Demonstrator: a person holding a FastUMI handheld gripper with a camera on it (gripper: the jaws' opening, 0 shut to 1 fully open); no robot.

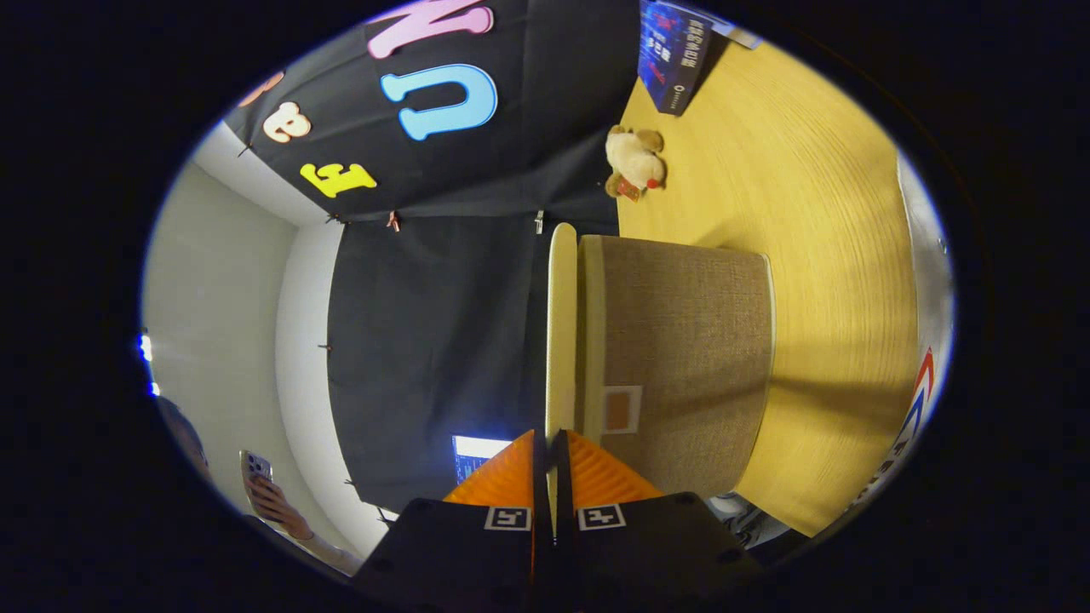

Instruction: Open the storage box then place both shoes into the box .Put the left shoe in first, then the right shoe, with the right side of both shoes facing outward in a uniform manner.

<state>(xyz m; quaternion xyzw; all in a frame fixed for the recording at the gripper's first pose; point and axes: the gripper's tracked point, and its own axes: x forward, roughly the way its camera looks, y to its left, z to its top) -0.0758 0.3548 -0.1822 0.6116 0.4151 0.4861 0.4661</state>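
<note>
The view is rolled sideways, so the wooden table (817, 255) runs up the right side. On it stands the storage box (681, 358), covered in beige woven fabric with a small label pocket (621, 409). Its thin cream lid (561, 323) sits just off the box's pale rim, with a narrow gap between them. My gripper (552, 443) is shut on the lid's near edge, one finger on each face. A white and dark thing (739, 511), perhaps a shoe, peeks out beside the box close to my fingers.
A cream plush toy (634, 162) lies on the table beyond the box, and a dark blue book (673, 55) stands further off. A person's hand holding a phone (260, 485) and a lit screen (473, 451) show on the lid's side.
</note>
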